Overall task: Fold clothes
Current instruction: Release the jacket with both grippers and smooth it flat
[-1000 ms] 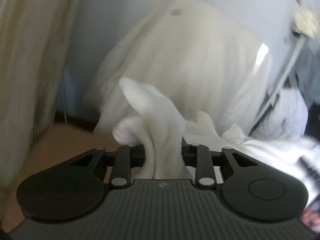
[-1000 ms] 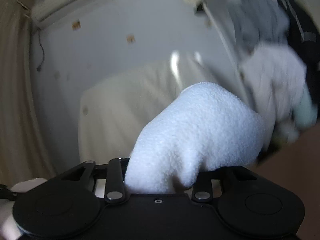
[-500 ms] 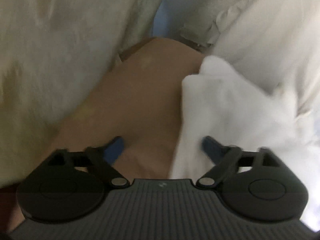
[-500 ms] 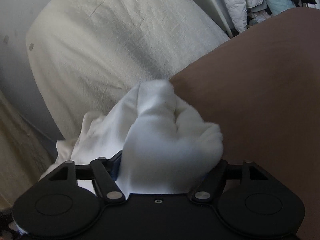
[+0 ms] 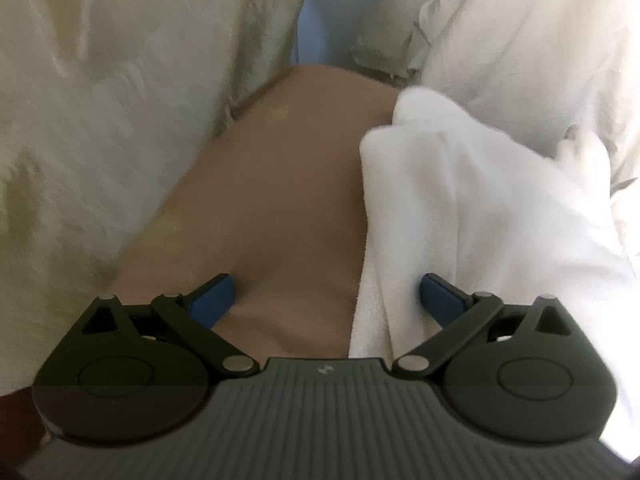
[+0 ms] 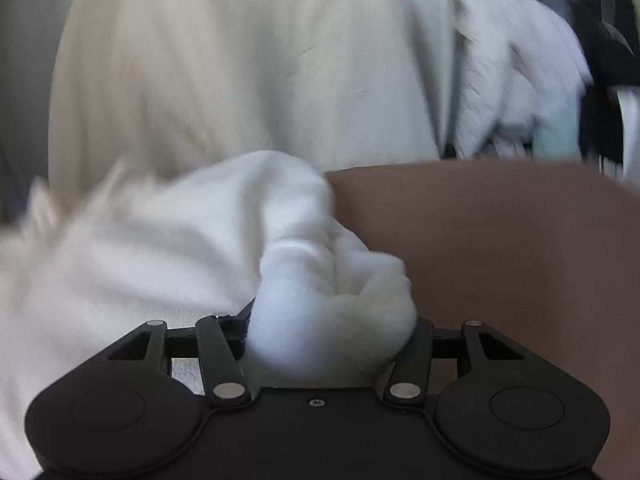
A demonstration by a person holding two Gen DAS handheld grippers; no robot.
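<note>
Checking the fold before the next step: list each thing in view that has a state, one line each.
left gripper: fingers spread wide, gripping nothing; the garment's edge lies loose by the right-hand finger.
right gripper: fingers closing, a bunched wad of the garment between them.
white fleece garment: laid on the table, rumpled, one end bunched in the right gripper.
brown table: partly covered by the garment.

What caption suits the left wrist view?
Open left gripper above a brown table, white fleece garment lying beside its right finger.
</note>
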